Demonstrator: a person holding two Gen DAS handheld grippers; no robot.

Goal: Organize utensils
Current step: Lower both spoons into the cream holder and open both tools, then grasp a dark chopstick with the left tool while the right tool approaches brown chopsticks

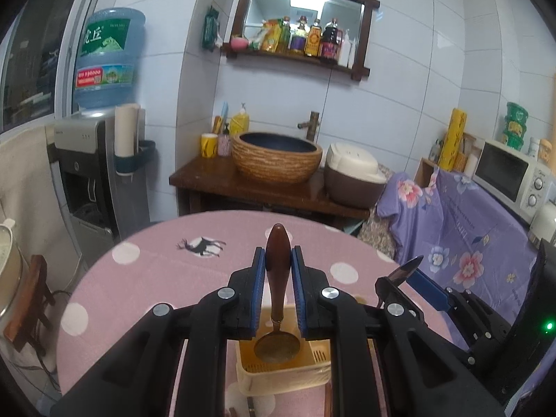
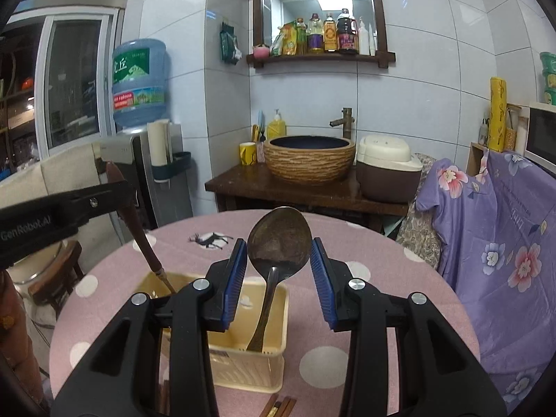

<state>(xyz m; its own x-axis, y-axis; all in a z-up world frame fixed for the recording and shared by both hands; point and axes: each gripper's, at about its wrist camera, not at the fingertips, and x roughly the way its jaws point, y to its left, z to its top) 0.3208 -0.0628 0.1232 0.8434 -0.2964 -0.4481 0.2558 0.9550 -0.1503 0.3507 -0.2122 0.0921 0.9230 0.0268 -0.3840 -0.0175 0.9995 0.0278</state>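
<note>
Two spoons stand over the cream basket (image 2: 250,354) on my pink table (image 2: 365,312): left hand-held gripper (image 1: 278,260) pinches the wooden-handled spoon (image 1: 277,264), right hand-held gripper (image 2: 278,257) clasps the metal spoon (image 2: 278,239) by its bowl.

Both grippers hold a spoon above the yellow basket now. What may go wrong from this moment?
1. The right gripper pinches the metal spoon by its rounded bowl edges, so it may swivel or slip out.
2. The left gripper holds the wooden-handled spoon with its bowl hanging low over the utensil basket; it may catch the rim.
3. The light basket may tip or slide on the pink tablecloth if either spoon pushes its wall.
</note>
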